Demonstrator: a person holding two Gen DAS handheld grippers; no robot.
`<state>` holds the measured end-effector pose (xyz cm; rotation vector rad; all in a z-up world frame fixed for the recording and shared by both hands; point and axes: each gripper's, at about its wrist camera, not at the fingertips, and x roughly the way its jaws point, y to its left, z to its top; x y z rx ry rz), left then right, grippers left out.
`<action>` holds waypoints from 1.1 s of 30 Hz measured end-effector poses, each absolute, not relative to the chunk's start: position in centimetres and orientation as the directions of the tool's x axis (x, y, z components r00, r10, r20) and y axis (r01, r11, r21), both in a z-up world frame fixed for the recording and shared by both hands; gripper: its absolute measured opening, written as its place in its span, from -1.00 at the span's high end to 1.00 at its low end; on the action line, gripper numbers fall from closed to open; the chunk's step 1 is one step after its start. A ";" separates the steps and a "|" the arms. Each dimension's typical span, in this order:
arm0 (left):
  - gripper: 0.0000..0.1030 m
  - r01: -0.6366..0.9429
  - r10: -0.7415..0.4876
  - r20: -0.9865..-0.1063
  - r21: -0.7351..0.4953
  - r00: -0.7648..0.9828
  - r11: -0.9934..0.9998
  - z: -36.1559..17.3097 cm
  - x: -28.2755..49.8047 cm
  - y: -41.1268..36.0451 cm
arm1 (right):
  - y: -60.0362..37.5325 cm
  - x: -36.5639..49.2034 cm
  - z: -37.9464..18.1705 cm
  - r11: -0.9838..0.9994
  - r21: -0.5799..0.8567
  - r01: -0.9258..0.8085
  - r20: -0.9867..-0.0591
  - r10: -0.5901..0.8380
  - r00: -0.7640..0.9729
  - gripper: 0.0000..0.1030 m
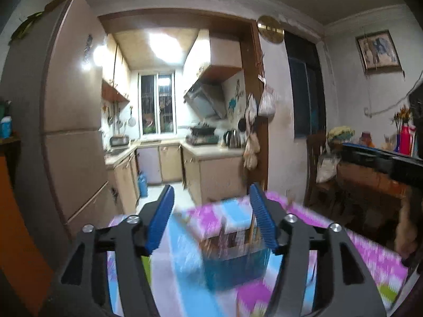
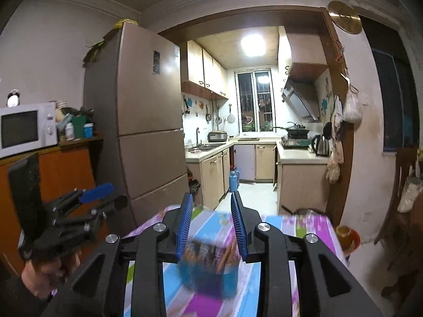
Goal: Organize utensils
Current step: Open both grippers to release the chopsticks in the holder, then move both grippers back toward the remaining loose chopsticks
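A blue utensil holder (image 1: 238, 266) stands on a table under a purple, blue and white cloth (image 1: 370, 253). It is blurred; thin wooden sticks (image 1: 252, 227) rise from it. My left gripper (image 1: 211, 187) is open, its blue pads spread wide above and to either side of the holder, with nothing between them. In the right wrist view the same holder (image 2: 208, 272) lies low between my right gripper's (image 2: 211, 195) fingers, which stand a little apart and grip nothing. The left gripper (image 2: 111, 196) also shows at the left of that view, held by a hand (image 2: 45, 272).
A tall brown fridge (image 2: 148, 105) stands left of the kitchen doorway. A microwave (image 2: 23, 129) sits on an orange cabinet at far left. A wooden chair (image 1: 317, 158) and a cluttered sideboard (image 1: 370, 185) are on the right. An orange jar (image 2: 349, 237) stands beyond the table's right corner.
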<state>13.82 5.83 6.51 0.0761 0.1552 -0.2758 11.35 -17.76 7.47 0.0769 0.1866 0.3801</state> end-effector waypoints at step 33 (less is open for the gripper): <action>0.47 0.361 -0.363 -0.561 -0.121 0.743 0.925 -16.0 4.1 5.9 | -9.9 2.1 -16.1 0.967 0.136 -0.216 -0.485 0.255 0.837 0.55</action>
